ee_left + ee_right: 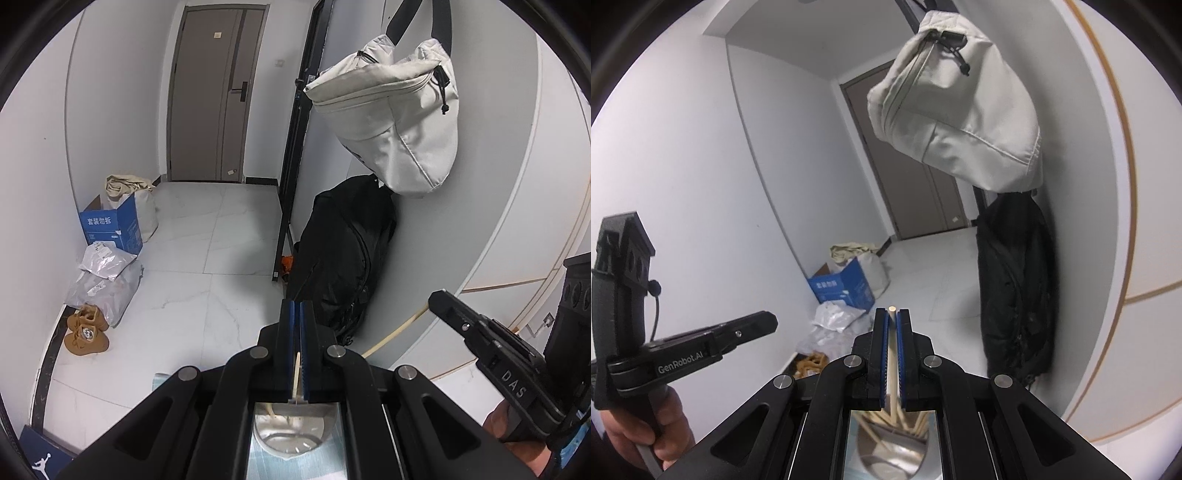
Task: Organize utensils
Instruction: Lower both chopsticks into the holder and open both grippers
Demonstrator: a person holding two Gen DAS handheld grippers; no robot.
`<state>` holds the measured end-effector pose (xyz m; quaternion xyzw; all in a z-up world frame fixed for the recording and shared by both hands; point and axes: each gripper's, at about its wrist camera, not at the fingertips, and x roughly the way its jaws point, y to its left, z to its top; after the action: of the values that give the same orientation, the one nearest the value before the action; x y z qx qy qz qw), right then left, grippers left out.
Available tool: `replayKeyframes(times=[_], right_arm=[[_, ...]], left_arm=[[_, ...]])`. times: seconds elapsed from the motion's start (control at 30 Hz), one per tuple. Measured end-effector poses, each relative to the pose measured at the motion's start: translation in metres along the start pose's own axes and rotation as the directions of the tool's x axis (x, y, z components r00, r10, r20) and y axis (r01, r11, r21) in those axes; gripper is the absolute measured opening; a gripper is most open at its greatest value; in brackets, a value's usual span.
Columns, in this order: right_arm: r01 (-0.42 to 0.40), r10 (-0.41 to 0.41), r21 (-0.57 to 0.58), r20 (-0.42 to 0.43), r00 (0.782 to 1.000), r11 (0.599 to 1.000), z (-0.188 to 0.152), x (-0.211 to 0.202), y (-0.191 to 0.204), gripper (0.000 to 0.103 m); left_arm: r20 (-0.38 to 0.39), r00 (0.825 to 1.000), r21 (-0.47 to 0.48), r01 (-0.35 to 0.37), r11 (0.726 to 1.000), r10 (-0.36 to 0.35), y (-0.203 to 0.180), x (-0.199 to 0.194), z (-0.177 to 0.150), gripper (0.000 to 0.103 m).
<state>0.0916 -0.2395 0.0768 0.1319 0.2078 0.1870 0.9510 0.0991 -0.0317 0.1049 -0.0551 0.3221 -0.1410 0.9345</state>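
Left tongs (300, 306): pressed together on a thin pale chopstick (296, 373), which shows as a sliver between the blue pads low in the left wrist view; its lower end seems to reach toward the steel container (291, 430) directly beneath.
Right tongs (892, 314): pinching a second chopstick (892, 354) lengthwise, the blunt tip (892, 308) poking out just past the fingertips.
Where the utensils are: one chopstick in each tongs, both held up in the air over a shiny metal holder (892, 446); in the right wrist view several more pale sticks already stand inside it.
Why held so: each stick runs along the pads, not across them, probably so it can slide end-first into the holder's mouth once the pinch loosens.
Seen from the other side: in the left wrist view the right tool (491, 343) comes in from the right with a long pale stick (397, 328) trailing below its tip.
Pose: both tools aim out and slightly upward at the hallway, close side by side; the left tool (713, 339) shows at the left of the right wrist view, with the person's hand (646, 432) wrapped around its handle.
Counter: hidden; only a pale blue cloth (258, 461) shows under the container.
Judged step: dropping sticks into the holder, task partly done.
Background: a cream bag (391, 122) hangs on the wall above a black backpack (343, 254).
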Motion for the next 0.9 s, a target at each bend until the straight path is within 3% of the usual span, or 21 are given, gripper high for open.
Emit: replayKeyframes(times=[0.13, 0.3, 0.57, 0.67, 0.7, 0.77, 0.83, 0.9], right_arm=[[0.016, -0.017, -0.024, -0.03, 0.999, 1.0, -0.006, 0.02, -0.004, 0.003], [0.04, -0.04, -0.009, -0.115, 0.993, 0.999, -0.027, 0.052, -0.014, 0.003], [0.007, -0.024, -0.073, -0.24, 0.97, 0.997, -0.051, 0.085, -0.003, 0.007], [-0.001, -0.007, -0.033, -0.245, 0.97, 0.999, -0.055, 0.083, -0.006, 0.017], [-0.004, -0.002, -0.023, -0.243, 0.97, 1.0, -0.055, 0.08, -0.008, 0.024], [-0.004, 0.002, -0.007, -0.223, 0.975, 1.0, -0.054, 0.072, -0.008, 0.034], [-0.008, 0.007, -0.005, -0.21, 0.978, 1.0, -0.051, 0.066, -0.007, 0.034], [-0.003, 0.002, -0.002, -0.196, 0.981, 1.0, -0.05, 0.055, -0.007, 0.042]], left_arm=[[-0.021, 0.998, -0.017, 0.051, 0.999, -0.051, 0.006, 0.019, -0.003, 0.0], [-0.058, 0.996, -0.042, 0.065, 0.997, -0.067, 0.02, 0.034, -0.019, 0.0], [-0.13, 0.991, -0.101, 0.021, 0.995, -0.034, 0.043, 0.046, -0.032, 0.0], [-0.151, 0.989, -0.105, -0.018, 0.994, 0.002, 0.046, 0.047, -0.032, 0.001], [-0.154, 0.988, -0.105, -0.028, 0.994, 0.011, 0.046, 0.047, -0.033, 0.004], [-0.143, 0.989, -0.108, -0.042, 0.993, 0.026, 0.045, 0.042, -0.034, 0.031], [-0.105, 0.994, -0.114, -0.05, 0.992, 0.038, 0.044, 0.032, -0.037, 0.048], [-0.065, 0.997, -0.113, -0.059, 0.992, 0.052, 0.043, 0.023, -0.038, 0.05]])
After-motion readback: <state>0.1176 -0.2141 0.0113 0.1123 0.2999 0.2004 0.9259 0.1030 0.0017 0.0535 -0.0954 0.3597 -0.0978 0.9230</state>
